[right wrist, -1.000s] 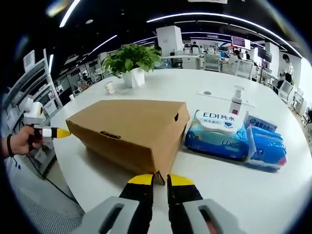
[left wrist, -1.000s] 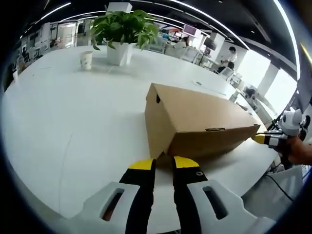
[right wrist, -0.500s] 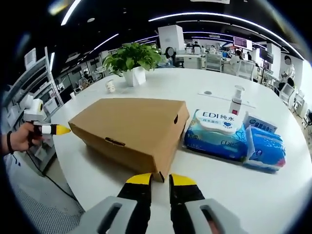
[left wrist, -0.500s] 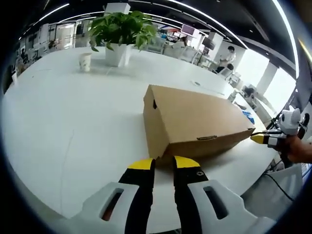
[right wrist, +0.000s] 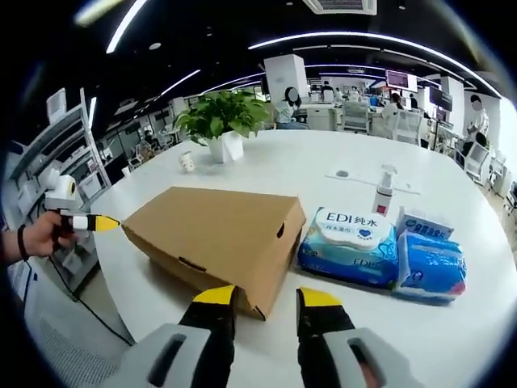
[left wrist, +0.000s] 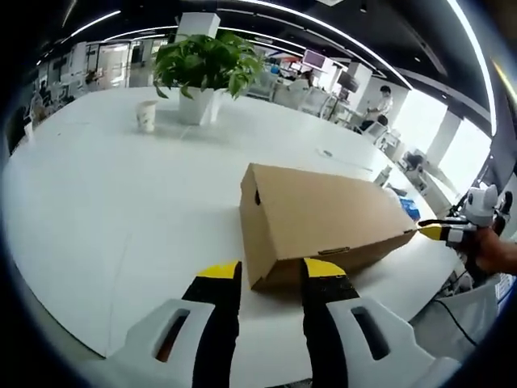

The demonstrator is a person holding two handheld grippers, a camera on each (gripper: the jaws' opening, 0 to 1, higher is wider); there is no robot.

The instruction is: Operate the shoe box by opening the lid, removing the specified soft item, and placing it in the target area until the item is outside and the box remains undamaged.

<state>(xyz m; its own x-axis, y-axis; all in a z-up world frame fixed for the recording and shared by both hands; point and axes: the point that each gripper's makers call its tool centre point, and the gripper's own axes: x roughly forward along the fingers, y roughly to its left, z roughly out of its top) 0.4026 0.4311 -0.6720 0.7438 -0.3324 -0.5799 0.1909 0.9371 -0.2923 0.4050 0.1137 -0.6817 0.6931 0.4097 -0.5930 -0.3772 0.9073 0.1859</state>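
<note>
A closed brown cardboard shoe box (left wrist: pixel 323 222) lies on the white table (left wrist: pixel 121 210), its lid down. My left gripper (left wrist: pixel 271 275) stands open just short of the box's near corner, one yellow-tipped jaw on each side of it. In the right gripper view the same box (right wrist: pixel 214 238) lies ahead, and my right gripper (right wrist: pixel 266 297) is open around its near bottom corner. Each gripper shows in the other's view at the box's far end: the right gripper (left wrist: pixel 436 233) and the left gripper (right wrist: pixel 93 221), each held by a hand. The box's contents are hidden.
A large pack of wet wipes (right wrist: pixel 351 242) lies against the box's right side, with a blue pack (right wrist: pixel 428 267) and a spray bottle (right wrist: pixel 381 190) beyond. A potted plant (left wrist: pixel 202 69) and a paper cup (left wrist: pixel 146 115) stand far back. The table edge is near me.
Both grippers' jaws have spread from nearly shut to open at the box's end corners. The views have drawn back and risen a little. The box stays closed.
</note>
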